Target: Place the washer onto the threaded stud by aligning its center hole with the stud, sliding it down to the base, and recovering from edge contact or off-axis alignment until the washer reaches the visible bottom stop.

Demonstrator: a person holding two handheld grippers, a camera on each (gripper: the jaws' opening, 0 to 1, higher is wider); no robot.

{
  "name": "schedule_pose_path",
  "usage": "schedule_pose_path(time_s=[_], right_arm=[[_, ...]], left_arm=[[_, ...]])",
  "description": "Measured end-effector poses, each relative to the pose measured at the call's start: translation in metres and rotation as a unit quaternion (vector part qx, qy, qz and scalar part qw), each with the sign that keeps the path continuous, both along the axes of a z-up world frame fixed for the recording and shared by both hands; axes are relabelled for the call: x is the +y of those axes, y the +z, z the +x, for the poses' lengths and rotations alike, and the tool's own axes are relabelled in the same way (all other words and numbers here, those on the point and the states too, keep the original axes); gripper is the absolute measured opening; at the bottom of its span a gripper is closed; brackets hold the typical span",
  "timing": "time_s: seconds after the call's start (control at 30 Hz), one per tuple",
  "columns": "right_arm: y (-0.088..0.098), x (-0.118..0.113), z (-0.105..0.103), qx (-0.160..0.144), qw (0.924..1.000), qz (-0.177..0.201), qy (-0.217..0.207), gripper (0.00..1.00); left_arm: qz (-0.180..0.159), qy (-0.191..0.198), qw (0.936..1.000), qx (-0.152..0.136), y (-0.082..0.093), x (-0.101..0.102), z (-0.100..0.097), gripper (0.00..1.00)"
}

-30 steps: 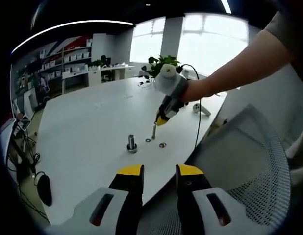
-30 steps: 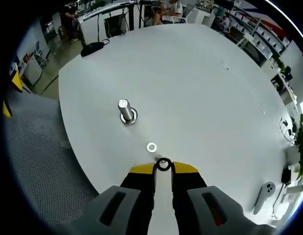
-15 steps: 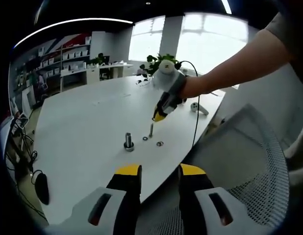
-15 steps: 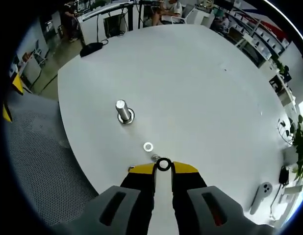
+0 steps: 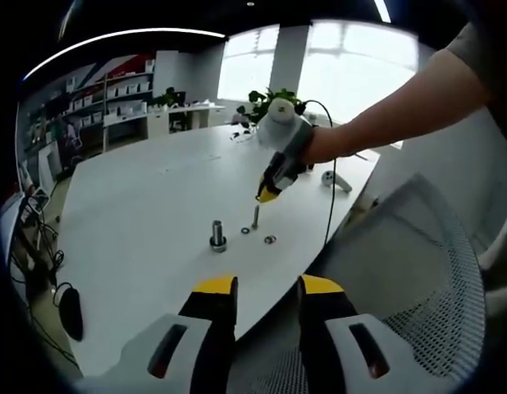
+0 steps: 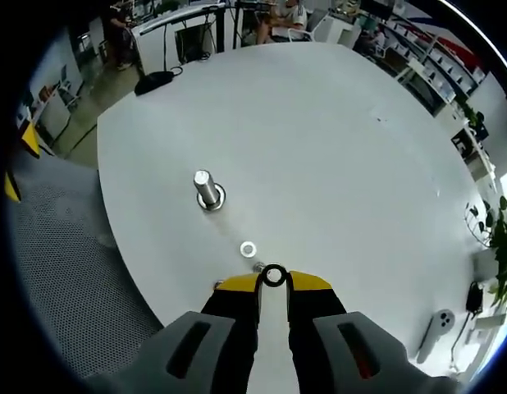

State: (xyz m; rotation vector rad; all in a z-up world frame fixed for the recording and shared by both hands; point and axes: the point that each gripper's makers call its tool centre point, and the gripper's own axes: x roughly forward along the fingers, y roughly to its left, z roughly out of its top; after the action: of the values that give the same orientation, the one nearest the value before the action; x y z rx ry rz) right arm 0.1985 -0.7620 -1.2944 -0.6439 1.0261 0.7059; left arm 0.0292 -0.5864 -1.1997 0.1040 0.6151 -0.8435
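Washer (image 6: pixel 274 276), a dark metal ring, sits clamped between the right gripper (image 6: pixel 274 281) tips, now lifted slightly off the thin upright threaded stud (image 6: pixel 258 266) just beyond them, so alignment remains. Farther ahead lie a loose pale washer (image 6: pixel 248 248) and a stout steel bolt (image 6: pixel 207 190). Left gripper (image 5: pixel 267 289) hangs back, jaws apart, empty; its view shows the stud's full height (image 5: pixel 255 217).

The table (image 6: pixel 335 148) top is smooth, matt white. The stud (image 6: pixel 206 188) and the washer (image 6: pixel 274 275) are shiny bare metal. The chair (image 5: pixel 417 271) back is grey woven mesh. Gripper fingertips (image 6: pixel 237 284) look like yellow plastic.
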Motion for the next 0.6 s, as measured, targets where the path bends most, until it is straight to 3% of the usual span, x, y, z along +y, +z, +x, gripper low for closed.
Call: schedule_pose_path(time_s=[0.6], right_arm=[[-0.017,0.005,-0.002,0.029,0.9995,-0.012,0.007,0.14]], left_arm=[[-0.003,0.005,1.0000,-0.004,0.002,0.001,0.002,0.26]])
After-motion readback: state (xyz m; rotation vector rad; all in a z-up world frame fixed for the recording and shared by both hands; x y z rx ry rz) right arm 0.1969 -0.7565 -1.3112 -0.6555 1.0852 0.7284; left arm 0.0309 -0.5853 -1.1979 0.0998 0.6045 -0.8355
